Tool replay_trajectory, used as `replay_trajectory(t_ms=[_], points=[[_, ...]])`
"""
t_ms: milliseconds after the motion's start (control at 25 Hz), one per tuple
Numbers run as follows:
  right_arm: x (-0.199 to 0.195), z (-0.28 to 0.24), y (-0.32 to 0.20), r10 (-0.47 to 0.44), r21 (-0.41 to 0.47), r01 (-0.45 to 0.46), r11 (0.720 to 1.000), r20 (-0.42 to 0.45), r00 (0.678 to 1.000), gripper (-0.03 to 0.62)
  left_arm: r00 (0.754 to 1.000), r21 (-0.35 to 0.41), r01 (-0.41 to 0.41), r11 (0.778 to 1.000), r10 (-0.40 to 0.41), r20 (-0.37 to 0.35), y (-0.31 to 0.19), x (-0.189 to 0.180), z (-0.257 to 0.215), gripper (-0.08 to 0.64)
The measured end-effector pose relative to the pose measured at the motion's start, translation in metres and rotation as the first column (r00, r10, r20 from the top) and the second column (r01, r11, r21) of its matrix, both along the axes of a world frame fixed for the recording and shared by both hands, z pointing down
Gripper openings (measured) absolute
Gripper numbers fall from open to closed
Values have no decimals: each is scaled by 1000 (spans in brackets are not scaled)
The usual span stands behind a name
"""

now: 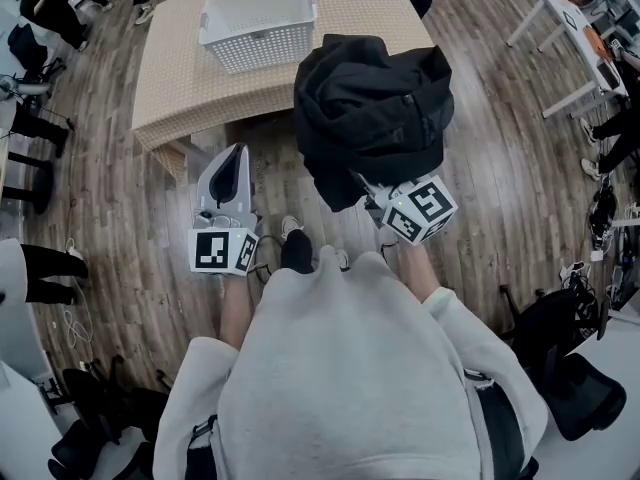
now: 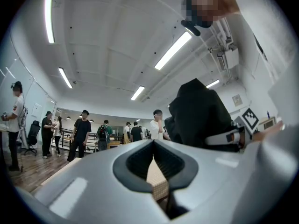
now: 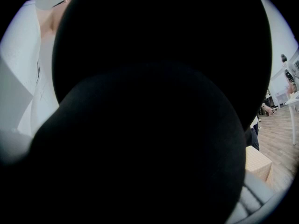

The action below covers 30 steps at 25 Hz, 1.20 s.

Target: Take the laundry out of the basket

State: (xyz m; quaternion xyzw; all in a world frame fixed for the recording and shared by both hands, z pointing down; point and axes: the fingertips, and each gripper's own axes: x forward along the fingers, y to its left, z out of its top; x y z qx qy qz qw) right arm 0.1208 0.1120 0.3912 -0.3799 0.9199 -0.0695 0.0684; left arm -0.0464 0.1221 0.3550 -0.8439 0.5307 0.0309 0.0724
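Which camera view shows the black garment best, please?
The head view: the whole black garment sits bunched in the right claw. The left gripper view shows just one side of it; the right gripper view is nearly filled by its cloth.

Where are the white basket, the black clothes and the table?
white laundry basket (image 1: 262, 48): head view, on its mesh front wall.
black garment (image 1: 375, 108): head view, middle of the bunched cloth.
tan table (image 1: 170, 78): head view, bare top left of the basket.
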Motion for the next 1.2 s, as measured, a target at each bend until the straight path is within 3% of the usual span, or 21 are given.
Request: replay_trajectory(t_ms=[1200], points=[[1, 9, 7, -4, -27, 4, 1000, 4, 1000, 170, 1000, -25, -18, 1000, 18, -1, 2, 12, 7, 9]])
